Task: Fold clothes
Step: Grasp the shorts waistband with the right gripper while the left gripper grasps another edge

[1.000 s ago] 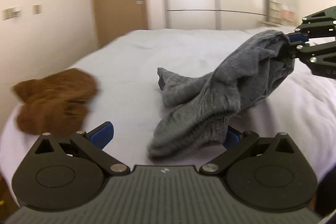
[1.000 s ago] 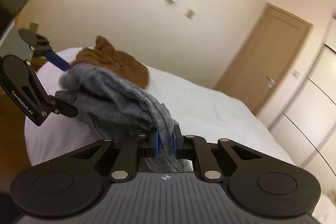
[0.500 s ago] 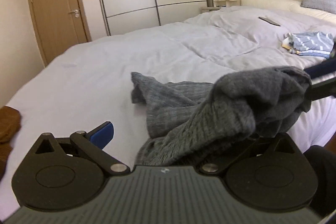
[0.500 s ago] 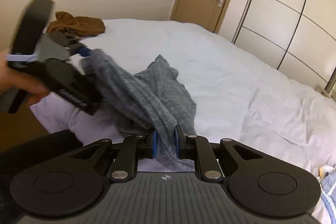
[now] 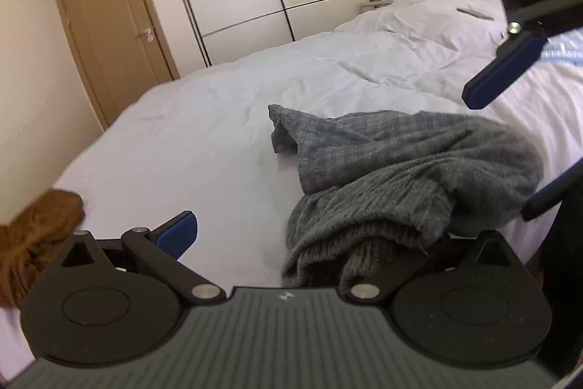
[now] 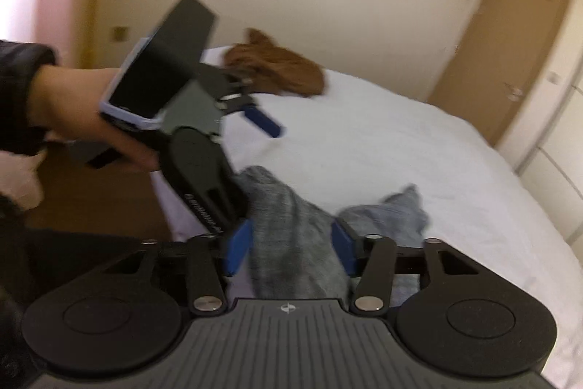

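Grey knit garment [image 5: 408,170] lies crumpled in a heap on the white bed [image 5: 218,133], close to the near edge and toward its right corner, one flap reaching out toward the middle of the bed. Left claw [image 5: 291,236] is spread wide, its blue pad on one side bare, the other finger hidden under the heap. Right claw [image 6: 289,248] is also spread, its blue pads standing either side of a fold of the grey cloth without pinching it. A person's hand [image 6: 73,112] holds the left tool. Brown garment [image 6: 277,66] sits bunched at the bed's far left corner.
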`<state>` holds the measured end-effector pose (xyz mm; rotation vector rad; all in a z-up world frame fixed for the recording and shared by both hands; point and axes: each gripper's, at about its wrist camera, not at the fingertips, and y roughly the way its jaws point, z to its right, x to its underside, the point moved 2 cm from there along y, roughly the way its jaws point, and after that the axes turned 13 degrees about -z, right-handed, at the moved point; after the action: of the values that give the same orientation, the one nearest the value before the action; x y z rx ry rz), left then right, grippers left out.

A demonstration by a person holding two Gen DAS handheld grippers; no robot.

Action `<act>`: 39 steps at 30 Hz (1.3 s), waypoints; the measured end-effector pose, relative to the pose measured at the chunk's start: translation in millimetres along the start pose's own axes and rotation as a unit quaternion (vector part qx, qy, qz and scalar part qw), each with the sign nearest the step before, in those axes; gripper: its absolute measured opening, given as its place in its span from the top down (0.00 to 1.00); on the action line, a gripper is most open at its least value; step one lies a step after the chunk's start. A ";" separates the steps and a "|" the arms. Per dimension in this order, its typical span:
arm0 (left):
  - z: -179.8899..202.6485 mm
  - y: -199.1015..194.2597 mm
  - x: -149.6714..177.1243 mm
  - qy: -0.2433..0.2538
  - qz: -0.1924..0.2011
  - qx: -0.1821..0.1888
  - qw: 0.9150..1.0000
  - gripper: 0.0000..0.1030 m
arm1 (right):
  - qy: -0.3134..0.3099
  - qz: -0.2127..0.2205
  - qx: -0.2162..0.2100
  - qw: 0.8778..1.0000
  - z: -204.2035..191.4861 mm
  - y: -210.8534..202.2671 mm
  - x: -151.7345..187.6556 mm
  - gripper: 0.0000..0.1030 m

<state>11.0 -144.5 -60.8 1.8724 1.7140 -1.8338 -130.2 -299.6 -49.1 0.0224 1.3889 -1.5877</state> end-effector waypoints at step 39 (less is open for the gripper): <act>1.5 35.9 42.7 -0.313 -0.106 0.281 0.901 0.08 | 0.212 0.149 0.072 0.963 123.1 -26.7 27.3 0.93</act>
<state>21.5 -132.1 -114.2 0.9727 1.2722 -2.8285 -93.7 -414.1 -2.8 0.6638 1.5019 -1.4749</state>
